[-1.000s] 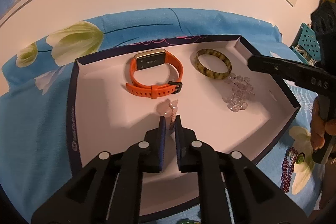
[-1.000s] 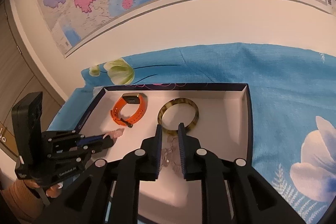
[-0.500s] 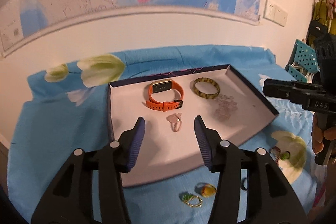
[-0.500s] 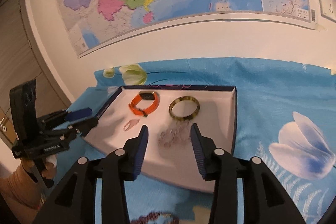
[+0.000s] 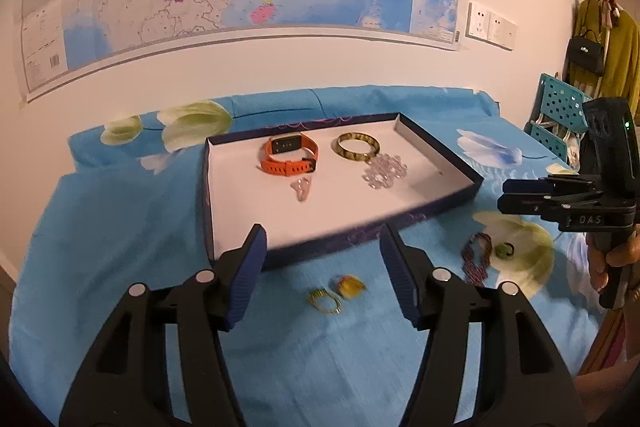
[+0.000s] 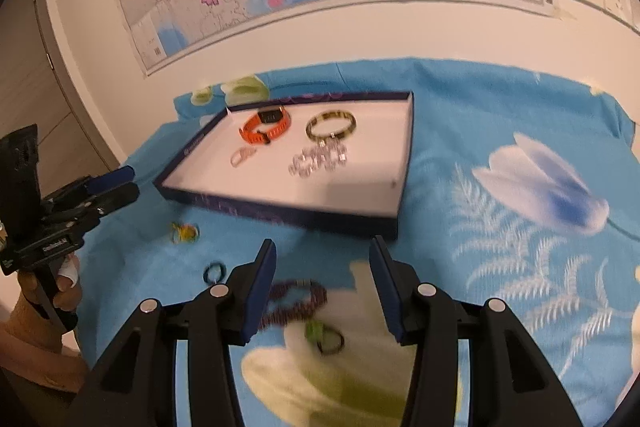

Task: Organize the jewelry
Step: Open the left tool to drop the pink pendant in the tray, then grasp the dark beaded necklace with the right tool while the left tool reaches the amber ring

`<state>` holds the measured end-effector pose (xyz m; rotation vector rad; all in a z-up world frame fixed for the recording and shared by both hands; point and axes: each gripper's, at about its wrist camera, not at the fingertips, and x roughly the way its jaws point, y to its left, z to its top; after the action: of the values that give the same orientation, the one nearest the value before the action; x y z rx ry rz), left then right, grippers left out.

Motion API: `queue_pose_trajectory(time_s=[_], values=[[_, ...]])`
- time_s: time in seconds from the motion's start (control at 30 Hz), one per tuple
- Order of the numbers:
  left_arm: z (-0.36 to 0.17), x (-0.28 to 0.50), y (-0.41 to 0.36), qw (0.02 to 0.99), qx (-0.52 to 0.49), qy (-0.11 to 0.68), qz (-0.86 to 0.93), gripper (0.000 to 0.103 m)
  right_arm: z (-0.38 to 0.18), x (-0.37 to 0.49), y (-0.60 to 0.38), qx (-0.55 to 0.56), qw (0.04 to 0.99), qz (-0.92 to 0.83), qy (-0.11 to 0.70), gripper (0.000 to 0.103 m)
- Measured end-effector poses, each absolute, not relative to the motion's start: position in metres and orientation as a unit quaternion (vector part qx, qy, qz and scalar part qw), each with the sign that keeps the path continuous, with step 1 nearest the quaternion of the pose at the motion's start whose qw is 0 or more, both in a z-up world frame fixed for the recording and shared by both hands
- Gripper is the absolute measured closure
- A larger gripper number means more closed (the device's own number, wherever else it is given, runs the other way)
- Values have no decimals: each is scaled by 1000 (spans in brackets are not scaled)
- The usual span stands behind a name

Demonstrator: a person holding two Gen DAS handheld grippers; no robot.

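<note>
Both claws are hanging spread and empty over the blue flowered cloth: the left claw (image 5: 322,271) above two gold rings (image 5: 336,293), the right claw (image 6: 322,287) above a dark beaded bracelet (image 6: 294,301). In the white tray (image 5: 248,219), an orange smartwatch (image 5: 290,156), a tortoiseshell bangle (image 5: 357,146), a clear crystal bracelet (image 5: 384,171) and a pale pink ring (image 5: 302,187) are lying apart.

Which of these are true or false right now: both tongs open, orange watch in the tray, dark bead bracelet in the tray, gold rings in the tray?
1. Both the left tongs and right tongs are open: true.
2. The orange watch lies in the tray: true.
3. The dark bead bracelet is in the tray: false, it lies on the blue cloth.
4. The gold rings are in the tray: false, they lie on the cloth.
</note>
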<state>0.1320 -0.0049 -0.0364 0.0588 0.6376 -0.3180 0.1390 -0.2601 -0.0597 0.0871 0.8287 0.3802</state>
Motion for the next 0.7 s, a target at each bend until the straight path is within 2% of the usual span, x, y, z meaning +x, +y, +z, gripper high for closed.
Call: queue_pose_trajectory(time_s=[0.3, 0.7], values=[[-51, 101, -8, 933, 35, 320, -159, 41, -79, 114, -259, 29, 888, 177, 424, 57], [-69, 104, -9, 923, 40, 350, -155, 42, -81, 117, -248, 15, 886, 185, 424, 57]])
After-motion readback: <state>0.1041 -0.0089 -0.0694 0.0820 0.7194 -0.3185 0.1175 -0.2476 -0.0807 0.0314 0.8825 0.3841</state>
